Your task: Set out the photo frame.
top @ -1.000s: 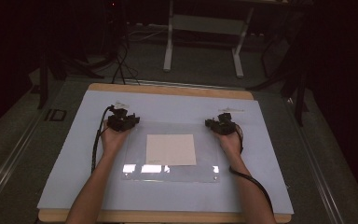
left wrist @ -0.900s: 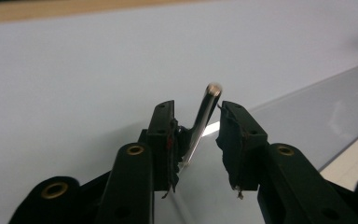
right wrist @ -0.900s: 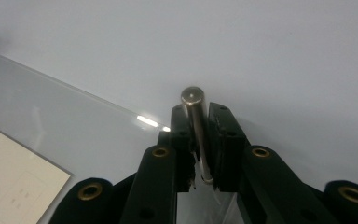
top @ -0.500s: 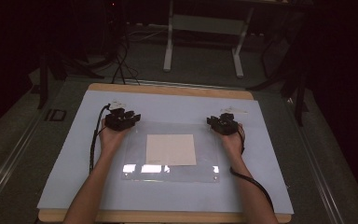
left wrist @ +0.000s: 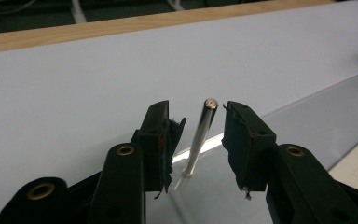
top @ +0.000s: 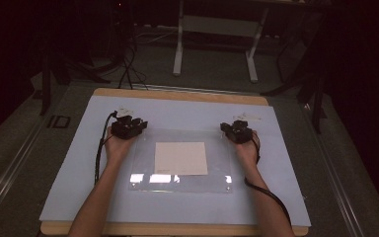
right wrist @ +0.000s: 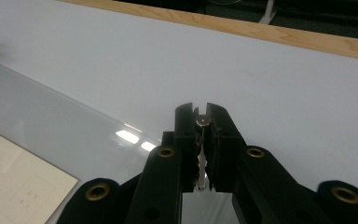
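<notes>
A clear plastic sheet (top: 177,183) lies flat on the pale mat, with a cream paper square (top: 181,158) at its middle. My left gripper (top: 128,123) sits at the sheet's far left corner. In the left gripper view it (left wrist: 196,116) is open, and a thin metal pin (left wrist: 204,122) stands upright between the jaws, touching neither. My right gripper (top: 236,128) is at the far right corner. In the right gripper view it (right wrist: 202,114) is shut on a similar pin (right wrist: 202,121), whose round head shows between the tips.
The pale mat (top: 79,168) covers a wooden table whose far edge (top: 177,95) shows bare wood. Both forearms come in from the near edge, each trailing a cable (top: 271,197). A metal stand (top: 217,29) and dark floor lie beyond the table.
</notes>
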`<state>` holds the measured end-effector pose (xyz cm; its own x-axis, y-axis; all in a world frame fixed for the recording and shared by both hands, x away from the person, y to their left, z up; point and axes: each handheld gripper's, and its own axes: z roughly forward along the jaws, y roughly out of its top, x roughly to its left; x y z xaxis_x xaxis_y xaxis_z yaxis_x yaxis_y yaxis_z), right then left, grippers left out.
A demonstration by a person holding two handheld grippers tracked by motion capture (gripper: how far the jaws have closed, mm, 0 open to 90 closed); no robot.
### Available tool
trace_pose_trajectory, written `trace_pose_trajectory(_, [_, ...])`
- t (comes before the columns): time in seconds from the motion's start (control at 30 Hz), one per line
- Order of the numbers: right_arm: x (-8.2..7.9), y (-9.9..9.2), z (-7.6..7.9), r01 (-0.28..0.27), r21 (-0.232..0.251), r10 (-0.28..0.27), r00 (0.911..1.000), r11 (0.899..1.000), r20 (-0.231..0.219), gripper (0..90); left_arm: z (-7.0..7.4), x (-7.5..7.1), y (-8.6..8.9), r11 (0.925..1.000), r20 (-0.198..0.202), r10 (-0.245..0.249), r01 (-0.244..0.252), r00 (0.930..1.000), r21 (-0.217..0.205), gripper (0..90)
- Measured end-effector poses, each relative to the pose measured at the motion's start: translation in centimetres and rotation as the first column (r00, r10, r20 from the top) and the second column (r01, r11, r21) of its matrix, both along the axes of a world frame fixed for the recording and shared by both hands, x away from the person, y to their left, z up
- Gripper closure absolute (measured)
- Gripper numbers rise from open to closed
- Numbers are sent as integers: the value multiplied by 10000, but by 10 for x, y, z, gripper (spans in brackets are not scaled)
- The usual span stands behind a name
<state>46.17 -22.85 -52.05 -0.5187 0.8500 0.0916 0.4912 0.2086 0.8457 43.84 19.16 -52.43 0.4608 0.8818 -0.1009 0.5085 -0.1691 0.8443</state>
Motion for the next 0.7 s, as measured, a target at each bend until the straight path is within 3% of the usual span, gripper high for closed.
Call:
trace_pose_trajectory(0.17, [1,-1,-1,9,224,-7,9999,9997,-118,838,-3,1,-2,9998,49,55,-56,10000,174,679])
trace_pose_trajectory(0.3, [2,-3,-1,-13,485,25,9997,9988,-245,834,1,1,-1,9992,378,126,-112,9992,-377,758])
trace_pose_trajectory(0.4, [2,-3,-1,-6,468,19,9996,9989,-280,834,1,0,-4,9999,419,104,-101,9991,-87,821])
trace_pose_trajectory(0.7, [2,-3,-1,84,499,-65,9992,9987,-384,834,-1,-2,-4,9996,484,205,-195,9986,-216,841])
